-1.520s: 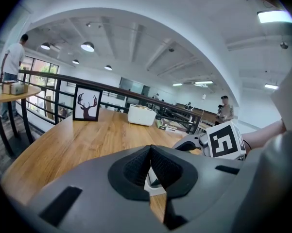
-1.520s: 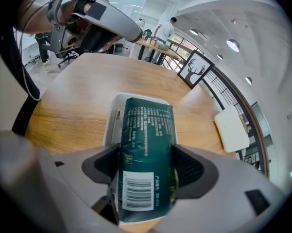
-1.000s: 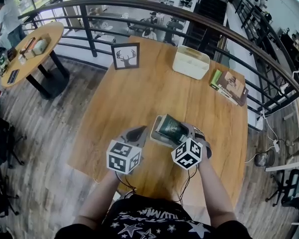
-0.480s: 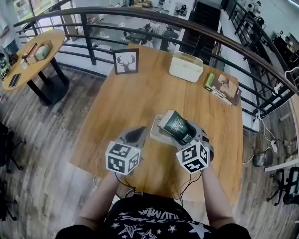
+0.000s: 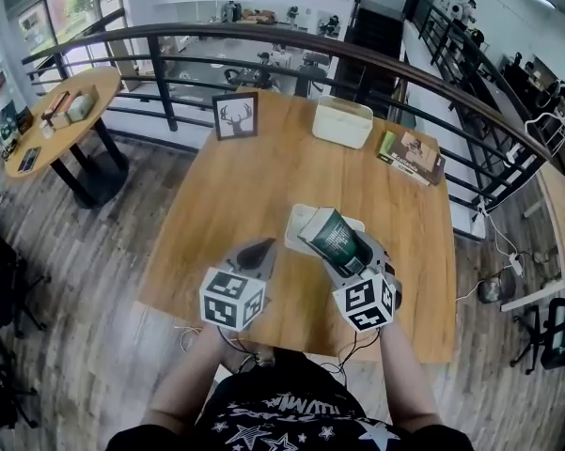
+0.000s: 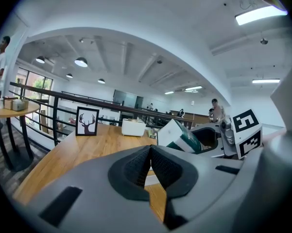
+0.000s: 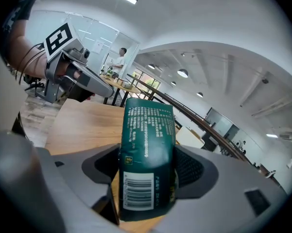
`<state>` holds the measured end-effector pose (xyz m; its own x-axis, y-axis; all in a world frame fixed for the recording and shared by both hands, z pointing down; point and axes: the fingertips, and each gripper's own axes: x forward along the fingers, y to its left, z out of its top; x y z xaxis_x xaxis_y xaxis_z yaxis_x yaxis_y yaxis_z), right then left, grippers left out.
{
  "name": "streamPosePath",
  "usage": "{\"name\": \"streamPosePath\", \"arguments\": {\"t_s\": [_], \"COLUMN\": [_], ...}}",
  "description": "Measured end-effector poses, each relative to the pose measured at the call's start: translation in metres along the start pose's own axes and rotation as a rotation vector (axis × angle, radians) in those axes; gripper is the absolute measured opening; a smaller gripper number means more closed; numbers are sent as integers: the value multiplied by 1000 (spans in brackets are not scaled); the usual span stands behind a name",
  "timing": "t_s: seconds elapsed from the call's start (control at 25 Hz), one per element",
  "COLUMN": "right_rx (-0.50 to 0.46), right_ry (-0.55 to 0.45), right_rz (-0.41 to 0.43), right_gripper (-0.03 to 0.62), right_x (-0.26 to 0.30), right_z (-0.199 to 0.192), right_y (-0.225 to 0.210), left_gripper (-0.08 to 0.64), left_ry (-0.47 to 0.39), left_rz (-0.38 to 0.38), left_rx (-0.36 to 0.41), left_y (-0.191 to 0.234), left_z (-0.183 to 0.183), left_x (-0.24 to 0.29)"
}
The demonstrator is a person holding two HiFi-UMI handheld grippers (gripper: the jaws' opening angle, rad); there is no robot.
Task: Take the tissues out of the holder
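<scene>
Tissue pack (image 5: 337,238) lifts higher than a second ago, tilted over holder (image 5: 296,222), right gripper (image 5: 346,255) clamping it. Left gripper (image 5: 255,253) pinched together, empty, just left of holder. Extraction looks nearly done; set-down remains.

A square wooden table (image 5: 244,195) carries everything, its light grain bare over most of the top. Just ahead of the right gripper (image 5: 346,250), and ahead and to the right of the left gripper (image 5: 256,250), a pale holder (image 5: 299,222) lies flat on the wood, partly hidden by the green tissue pack (image 5: 337,238) clamped in the right gripper. Well beyond the left gripper, near the far edge, a black-framed deer picture (image 5: 236,116) stands upright. Far ahead of the right gripper sits a cream rectangular box (image 5: 343,122), and to the right of that box, at the far right corner, a small stack of books (image 5: 409,155) lies flat.
</scene>
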<state>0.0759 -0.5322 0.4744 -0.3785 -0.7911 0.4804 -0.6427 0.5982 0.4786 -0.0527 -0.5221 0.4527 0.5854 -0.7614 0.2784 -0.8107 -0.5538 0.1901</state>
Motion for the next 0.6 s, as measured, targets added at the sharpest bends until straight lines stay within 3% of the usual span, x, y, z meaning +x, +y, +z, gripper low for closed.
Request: {"name": "streamPosePath", "arguments": {"t_s": [0.6], "right_rx": [218], "right_ry": [-31], "right_rz": [-68], "right_gripper": [341], "right_x": [-80], "right_z": [-8], "right_y": [34], "left_gripper": [12], "left_ry": [-8], "left_rz": [-100], "left_rx": [22], "left_y": [-46], "left_z": [-13], "left_x": [-42]}}
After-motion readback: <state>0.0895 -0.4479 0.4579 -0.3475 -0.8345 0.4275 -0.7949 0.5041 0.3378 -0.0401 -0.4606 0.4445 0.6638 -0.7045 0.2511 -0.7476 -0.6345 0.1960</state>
